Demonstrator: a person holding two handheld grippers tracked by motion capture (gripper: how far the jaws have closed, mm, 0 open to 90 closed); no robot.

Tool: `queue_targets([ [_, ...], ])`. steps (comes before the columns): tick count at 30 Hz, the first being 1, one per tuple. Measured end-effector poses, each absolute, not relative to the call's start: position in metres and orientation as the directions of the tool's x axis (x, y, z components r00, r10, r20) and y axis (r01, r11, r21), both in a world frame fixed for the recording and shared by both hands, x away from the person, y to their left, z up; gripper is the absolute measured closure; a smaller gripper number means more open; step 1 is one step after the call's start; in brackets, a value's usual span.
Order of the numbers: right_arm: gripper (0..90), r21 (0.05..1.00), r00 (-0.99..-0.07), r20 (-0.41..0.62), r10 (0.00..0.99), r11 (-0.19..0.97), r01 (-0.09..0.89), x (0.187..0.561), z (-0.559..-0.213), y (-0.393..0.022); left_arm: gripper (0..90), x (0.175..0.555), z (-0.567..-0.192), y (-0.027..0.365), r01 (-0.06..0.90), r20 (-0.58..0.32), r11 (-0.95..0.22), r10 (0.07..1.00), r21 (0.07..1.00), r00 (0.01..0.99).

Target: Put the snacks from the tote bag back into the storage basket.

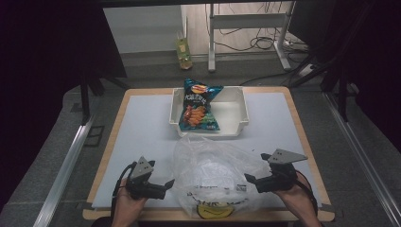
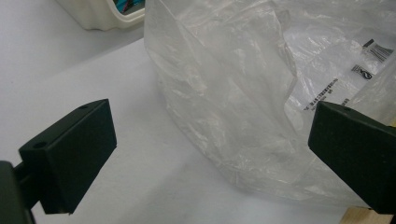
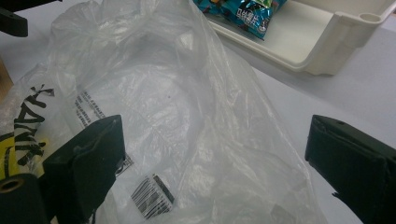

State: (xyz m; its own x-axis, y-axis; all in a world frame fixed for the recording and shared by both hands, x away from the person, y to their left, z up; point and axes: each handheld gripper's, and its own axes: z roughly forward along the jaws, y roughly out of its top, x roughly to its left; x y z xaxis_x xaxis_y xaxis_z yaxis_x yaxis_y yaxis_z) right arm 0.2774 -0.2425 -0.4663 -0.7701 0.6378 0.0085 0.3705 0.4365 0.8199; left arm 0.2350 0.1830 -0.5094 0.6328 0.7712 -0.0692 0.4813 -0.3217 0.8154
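A clear plastic bag [image 1: 213,172] with black print and a yellow mark lies crumpled at the near middle of the table. My left gripper [image 1: 168,183] sits at its left side, jaws open, with the bag [image 2: 243,93] spreading between and beyond them. At the bag's right side my right gripper [image 1: 248,178] is open too, the bag [image 3: 187,116] lying ahead of its jaws. A blue chip bag [image 1: 199,106] leans in the white bin [image 1: 236,116] farther back; its corner [image 3: 247,14] shows in the right gripper view.
The white mat [image 1: 142,127] covers the wooden table [image 1: 117,118]. The bin's rim [image 3: 327,51] stands just beyond the plastic bag. On the floor behind the table stand a yellow bottle [image 1: 183,53], a desk frame [image 1: 246,21] and cables.
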Motion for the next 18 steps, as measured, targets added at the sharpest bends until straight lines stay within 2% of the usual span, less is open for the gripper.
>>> queue_targets([
  [18,5.3,0.82,-0.737,-0.008,0.675,0.426,0.381,0.263,-0.47,-0.265,0.8,0.226,-0.506,0.177,0.472,-0.028,-0.366,0.766,0.802,0.642],
])
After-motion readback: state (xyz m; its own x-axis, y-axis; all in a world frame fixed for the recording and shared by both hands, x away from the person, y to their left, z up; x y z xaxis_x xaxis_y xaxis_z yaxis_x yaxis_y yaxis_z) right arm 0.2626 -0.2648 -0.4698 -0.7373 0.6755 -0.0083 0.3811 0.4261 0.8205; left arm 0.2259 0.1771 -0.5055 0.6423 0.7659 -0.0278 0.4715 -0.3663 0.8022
